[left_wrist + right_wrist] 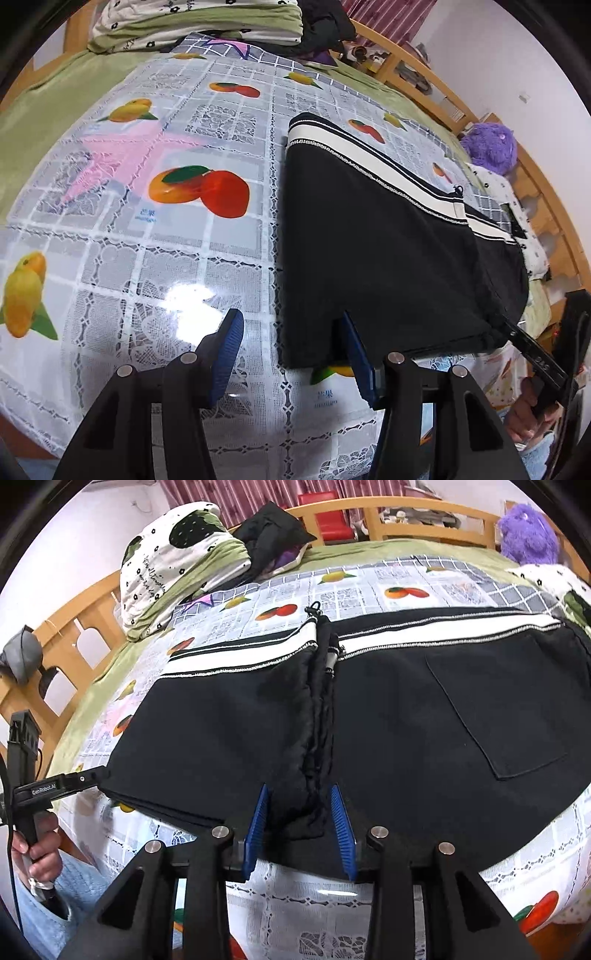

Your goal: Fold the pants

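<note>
Right hand-held gripper [300, 827] (parted) astride pants [424, 720]

A bed [369, 550] with a wooden rail [406, 515] is covered by a green sheet [44, 110]. Over the sheet a glossy plastic cloth [155, 258] printed with fruit and lace squares is spread. On the cloth the black pants [406, 720] with a white side stripe are laid flat, folded along their length. In the right wrist view a folded quilt [162, 572] is seen at 10 o'clock, dark clothing [273, 535] at 11, and a purple plush toy [524, 535] at 2.
</note>
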A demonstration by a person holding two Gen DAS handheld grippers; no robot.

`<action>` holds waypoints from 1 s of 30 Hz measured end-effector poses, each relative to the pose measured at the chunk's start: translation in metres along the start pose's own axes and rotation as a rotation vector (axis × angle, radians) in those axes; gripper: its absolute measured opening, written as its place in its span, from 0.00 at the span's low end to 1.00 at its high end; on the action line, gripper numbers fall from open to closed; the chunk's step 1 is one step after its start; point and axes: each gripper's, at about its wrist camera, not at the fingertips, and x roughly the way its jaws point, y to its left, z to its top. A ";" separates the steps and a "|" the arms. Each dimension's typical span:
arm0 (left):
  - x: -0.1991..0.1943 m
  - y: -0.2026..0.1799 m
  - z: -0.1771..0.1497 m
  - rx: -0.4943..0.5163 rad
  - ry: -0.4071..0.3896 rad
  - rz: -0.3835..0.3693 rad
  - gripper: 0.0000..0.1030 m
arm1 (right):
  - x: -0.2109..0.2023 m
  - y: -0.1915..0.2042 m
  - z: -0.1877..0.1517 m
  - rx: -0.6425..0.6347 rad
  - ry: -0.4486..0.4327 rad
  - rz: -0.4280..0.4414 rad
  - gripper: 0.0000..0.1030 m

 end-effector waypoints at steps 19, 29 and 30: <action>-0.043 -0.064 0.011 0.109 -0.091 -0.019 0.51 | -0.094 -0.042 -0.044 0.165 -0.112 -0.048 0.39; 0.007 -0.021 0.039 0.078 -0.069 -0.033 0.51 | -0.038 -0.101 -0.052 0.448 -0.122 0.002 0.39; 0.014 -0.017 0.044 0.074 -0.063 -0.037 0.51 | -0.032 -0.108 -0.049 0.480 -0.120 0.015 0.39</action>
